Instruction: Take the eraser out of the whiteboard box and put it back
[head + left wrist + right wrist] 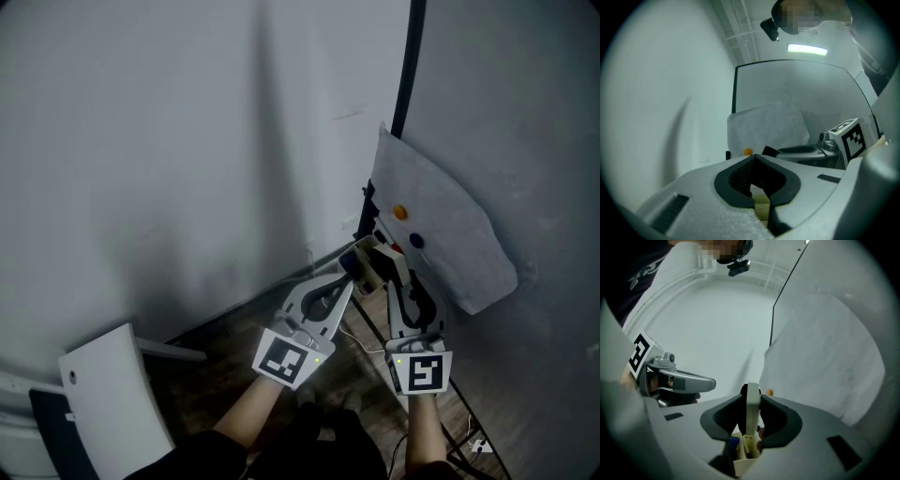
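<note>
My right gripper (386, 255) (752, 401) is shut on the eraser (752, 404), a thin cream plate with a black felt back, held upright between the pads. Directly under it sits the cream whiteboard box (743, 453) (373, 269) with a blue marker (733, 442) inside, at the foot of the whiteboard (506, 112). My left gripper (353, 262) (753, 158) is just left of the box with its tips meeting and nothing seen between them. The box (761, 206) shows below its jaws. Both grippers point roughly level, side by side.
A crumpled paper sheet (441, 225) hangs on the whiteboard under an orange magnet (400, 213) and a blue magnet (415, 241). A grey wall (169, 141) stands to the left. A white chair (112, 394) is at the lower left on the wooden floor (216, 375).
</note>
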`<action>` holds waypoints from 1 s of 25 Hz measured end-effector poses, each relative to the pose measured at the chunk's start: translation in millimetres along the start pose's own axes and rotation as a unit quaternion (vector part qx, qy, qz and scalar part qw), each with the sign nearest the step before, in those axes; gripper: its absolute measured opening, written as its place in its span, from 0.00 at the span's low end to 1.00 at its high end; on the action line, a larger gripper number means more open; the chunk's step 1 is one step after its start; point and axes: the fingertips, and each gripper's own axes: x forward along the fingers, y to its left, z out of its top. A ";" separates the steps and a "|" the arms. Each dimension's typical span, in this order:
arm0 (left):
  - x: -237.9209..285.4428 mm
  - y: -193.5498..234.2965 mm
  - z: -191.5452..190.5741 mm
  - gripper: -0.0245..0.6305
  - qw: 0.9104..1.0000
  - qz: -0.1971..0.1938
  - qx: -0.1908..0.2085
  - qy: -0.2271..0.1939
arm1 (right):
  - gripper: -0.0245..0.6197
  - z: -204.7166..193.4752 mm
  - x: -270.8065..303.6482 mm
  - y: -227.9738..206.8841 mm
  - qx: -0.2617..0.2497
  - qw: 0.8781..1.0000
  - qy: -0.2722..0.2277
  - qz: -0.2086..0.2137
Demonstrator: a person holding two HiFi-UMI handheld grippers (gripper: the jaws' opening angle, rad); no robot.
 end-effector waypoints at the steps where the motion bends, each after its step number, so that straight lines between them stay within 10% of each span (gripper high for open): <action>1: 1.6 1.3 -2.9 0.04 1.000 -0.001 -0.003 0.003 | 0.20 -4.8 1.5 -0.4 0.002 1.000 0.007 -0.001; 25: 23.8 13.4 -51.6 0.04 0.999 -0.018 -0.036 0.036 | 0.20 -87.5 41.2 1.9 -0.034 0.993 0.110 0.018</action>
